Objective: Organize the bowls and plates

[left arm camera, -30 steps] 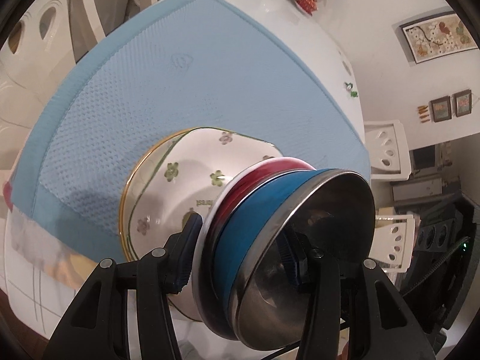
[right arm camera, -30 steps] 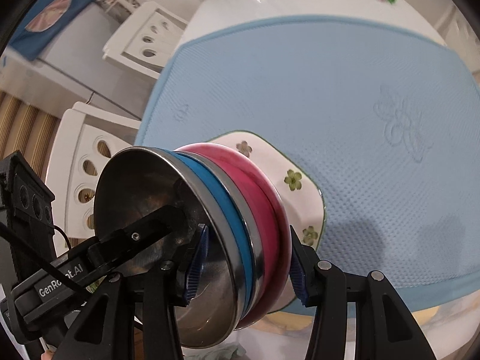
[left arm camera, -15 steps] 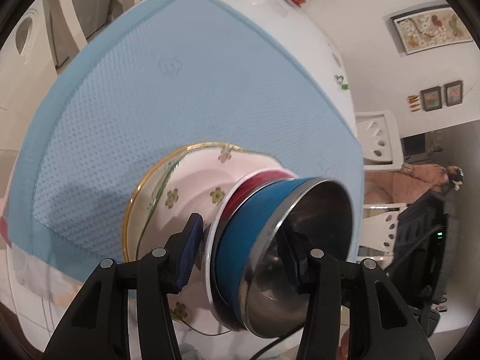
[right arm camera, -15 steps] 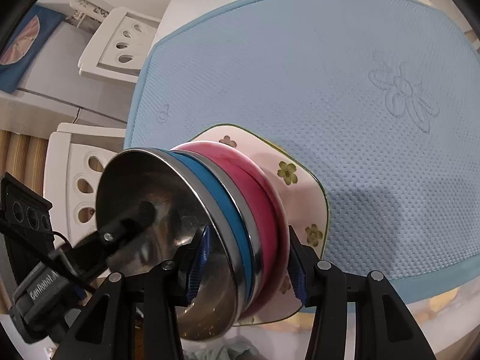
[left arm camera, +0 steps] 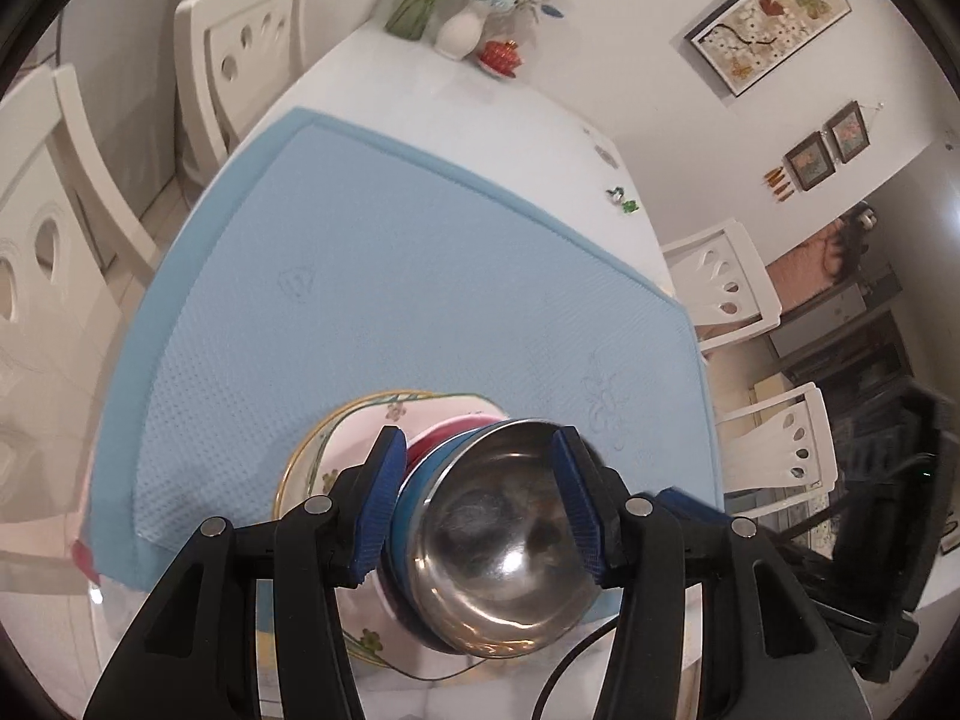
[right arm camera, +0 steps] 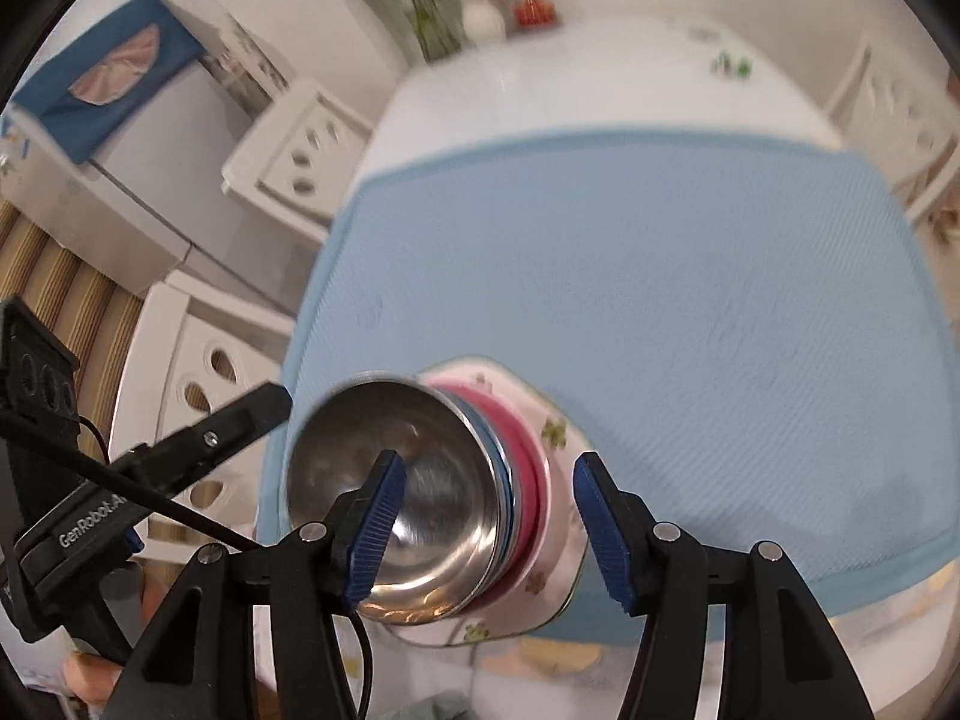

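Observation:
A nested stack of steel bowls [left arm camera: 504,546], with blue and red outer walls, sits on a white flowered plate [left arm camera: 354,456] over a gold-rimmed plate at the near edge of the blue mat [left arm camera: 390,276]. My left gripper [left arm camera: 480,504] is open; its blue pads [left arm camera: 378,504] stand either side of the stack, clear of it. In the right wrist view the same stack [right arm camera: 420,516] lies between and beyond my open right gripper [right arm camera: 486,534], with the flowered plate [right arm camera: 558,558] under it. The left gripper's black body [right arm camera: 120,492] shows at left.
The white table [left arm camera: 540,114] carries a vase of flowers [left arm camera: 462,30] and a small red pot [left arm camera: 501,54] at its far end. White chairs [left arm camera: 240,60] stand on both sides. A grey cabinet [right arm camera: 120,168] stands left of the table.
Both grippers have opened, let go of the bowl stack and pulled back and up. The stack and plates now rest on the mat edge. The right view is blurred by motion.

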